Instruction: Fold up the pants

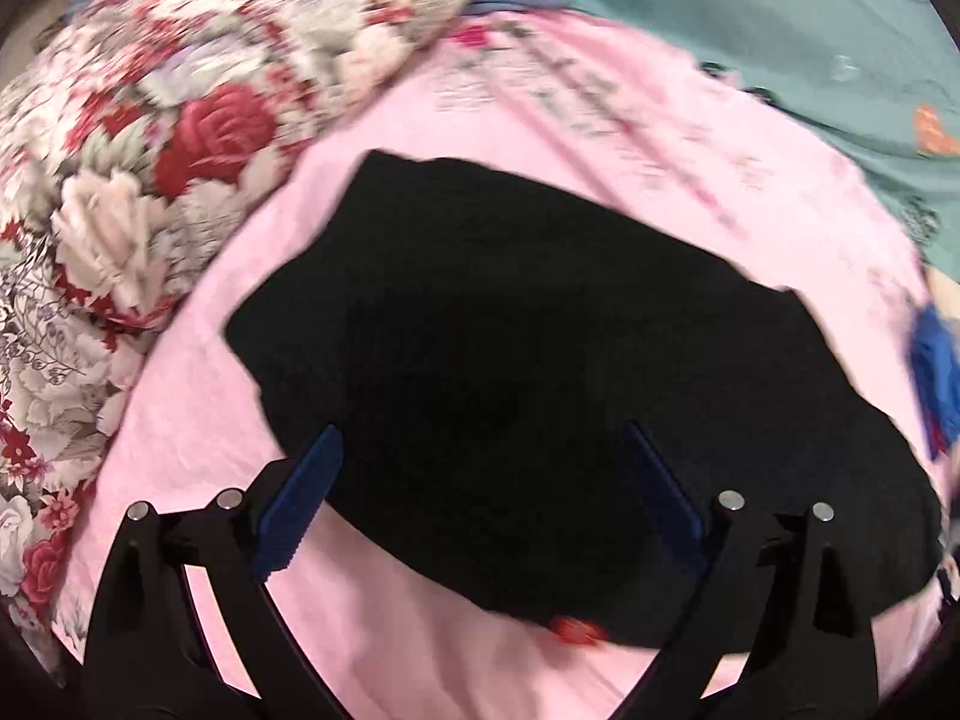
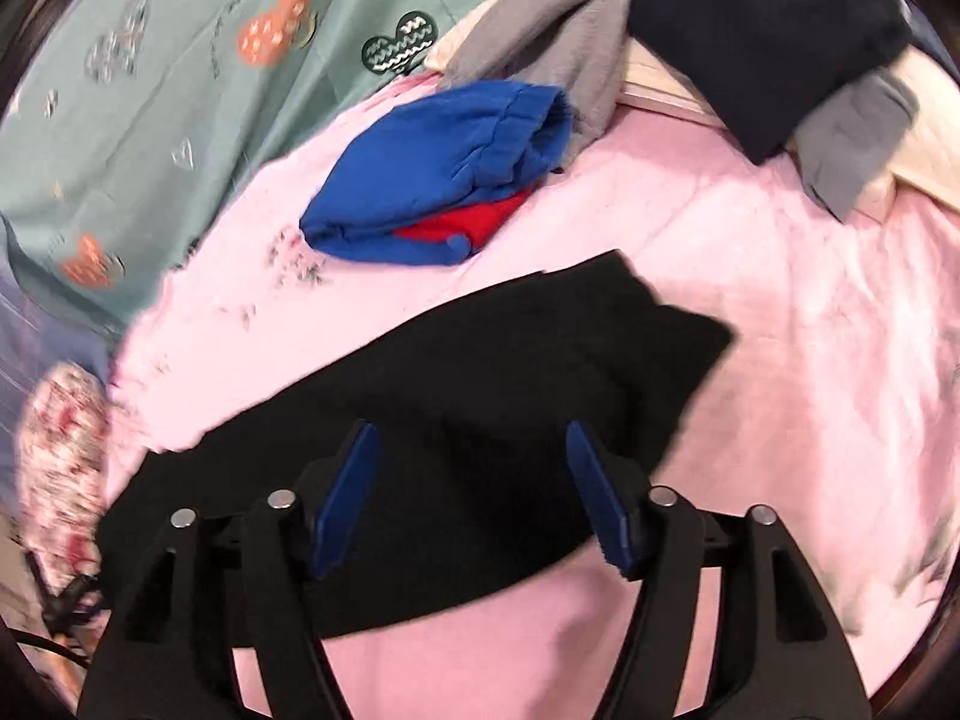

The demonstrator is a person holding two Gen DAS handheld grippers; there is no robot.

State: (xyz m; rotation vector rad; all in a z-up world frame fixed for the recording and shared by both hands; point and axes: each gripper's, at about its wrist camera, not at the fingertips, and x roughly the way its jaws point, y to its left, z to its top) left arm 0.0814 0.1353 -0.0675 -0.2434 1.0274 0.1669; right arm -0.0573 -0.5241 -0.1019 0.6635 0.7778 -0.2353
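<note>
Black pants [image 1: 510, 372] lie folded into a flat, broad shape on a pink sheet [image 1: 198, 420]; a red tag [image 1: 576, 630] peeks out at their near edge. My left gripper [image 1: 480, 438] hovers over the near part of the pants, open wide, with nothing between its blue pads. In the right wrist view the same black pants [image 2: 480, 372] stretch across the pink sheet [image 2: 780, 330]. My right gripper [image 2: 474, 435] stands open above them, its blue pads apart and free of cloth.
A floral quilt [image 1: 150, 150] is bunched at the left. A teal patterned sheet [image 2: 150, 90] covers the far side. A folded blue and red garment [image 2: 444, 180] lies beyond the pants. Grey, dark navy and cream clothes [image 2: 750, 30] are piled at the far right.
</note>
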